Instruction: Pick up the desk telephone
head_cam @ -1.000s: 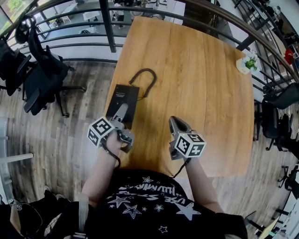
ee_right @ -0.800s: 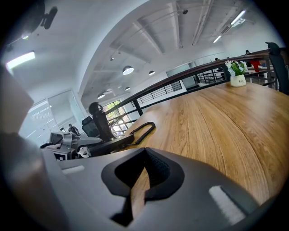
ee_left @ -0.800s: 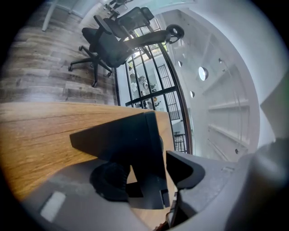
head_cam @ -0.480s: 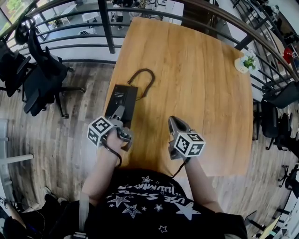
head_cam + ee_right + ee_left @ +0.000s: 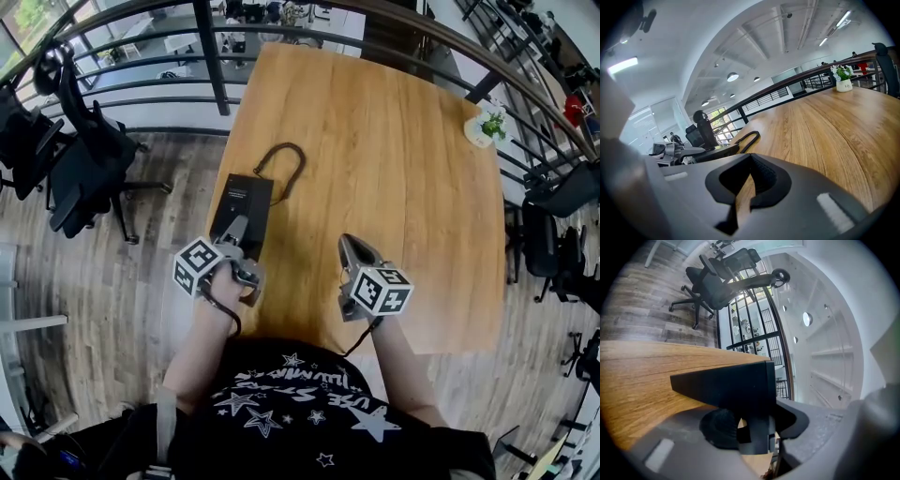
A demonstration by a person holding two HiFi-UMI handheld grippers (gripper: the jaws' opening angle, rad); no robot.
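Note:
The desk telephone (image 5: 242,202) is a flat black box near the left edge of the wooden table (image 5: 394,141), with its black cord (image 5: 286,159) looped behind it. My left gripper (image 5: 237,230) is at the telephone's near end. In the left gripper view the black body (image 5: 726,385) sits between the closing jaws, and a thin sliver of wood still shows beside one pad. My left gripper (image 5: 754,427) has not lifted it. My right gripper (image 5: 352,248) hovers shut over bare table to the right, holding nothing; from there the telephone (image 5: 712,152) and cord (image 5: 750,138) lie to its left.
A small potted plant (image 5: 487,127) stands at the table's far right corner. A dark metal railing (image 5: 211,56) runs behind the table. Black office chairs (image 5: 80,141) stand on the wood floor to the left, and more chairs sit at the right.
The left gripper's jaws have narrowed around the telephone's near end. Both hands have stayed in place, and the telephone has not moved.

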